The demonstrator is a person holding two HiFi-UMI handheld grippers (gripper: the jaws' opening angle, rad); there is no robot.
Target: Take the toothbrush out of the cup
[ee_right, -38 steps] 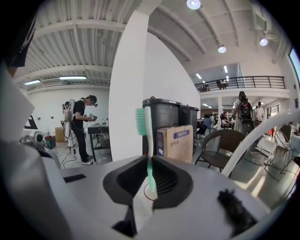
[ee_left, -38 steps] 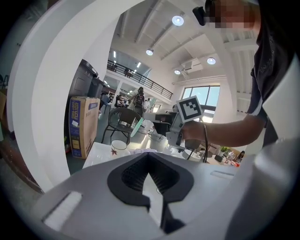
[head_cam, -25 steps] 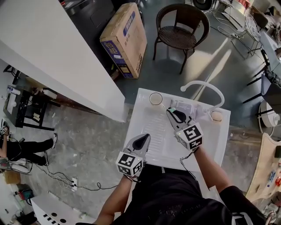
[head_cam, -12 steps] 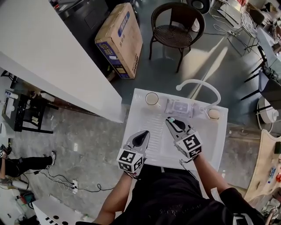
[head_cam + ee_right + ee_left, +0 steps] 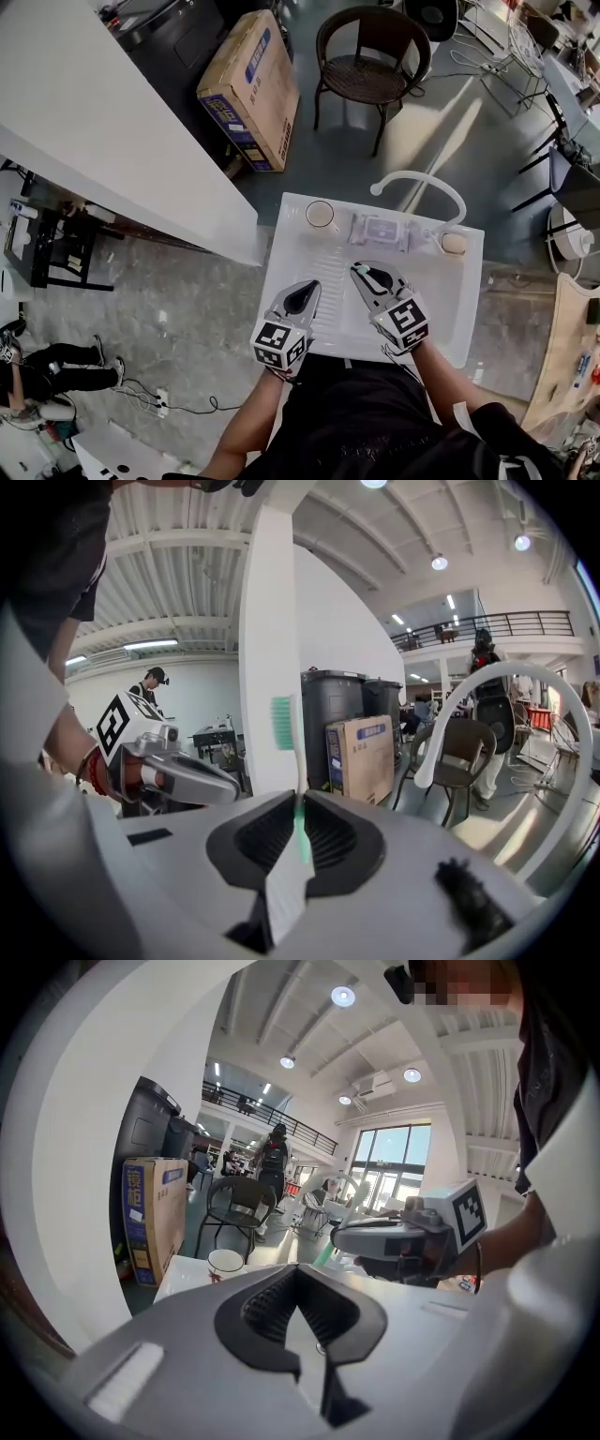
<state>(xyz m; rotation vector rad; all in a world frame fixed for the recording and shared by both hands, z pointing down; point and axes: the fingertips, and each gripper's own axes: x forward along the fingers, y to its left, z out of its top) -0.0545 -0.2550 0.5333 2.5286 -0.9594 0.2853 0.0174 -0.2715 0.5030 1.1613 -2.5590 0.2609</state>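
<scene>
- The right gripper (image 5: 298,803) is clamped shut on the toothbrush (image 5: 297,761). It grips low on the handle, so the green bristle head stands upright above the jaws.
- In the head view the right gripper (image 5: 362,272) is held over the middle of the white washstand (image 5: 291,246), with the toothbrush (image 5: 356,268) at its tip.
- The cup (image 5: 320,215) stands at the far left corner of the washstand, well apart from the brush and with nothing showing in it. The brush looks clear of it, so the removal seems done.
- The left gripper (image 5: 303,291) hovers at the near left edge. In its own view the left gripper (image 5: 298,1283) has its jaws closed together on nothing, probably just waiting out of the way. The cup (image 5: 226,1262) is in sight far ahead of it.
- A curved tap (image 5: 419,180) arches over the far edge, and a flat packet (image 5: 382,230) lies below it.
- Likely next is setting the brush down on a bare part of the washstand.
</scene>
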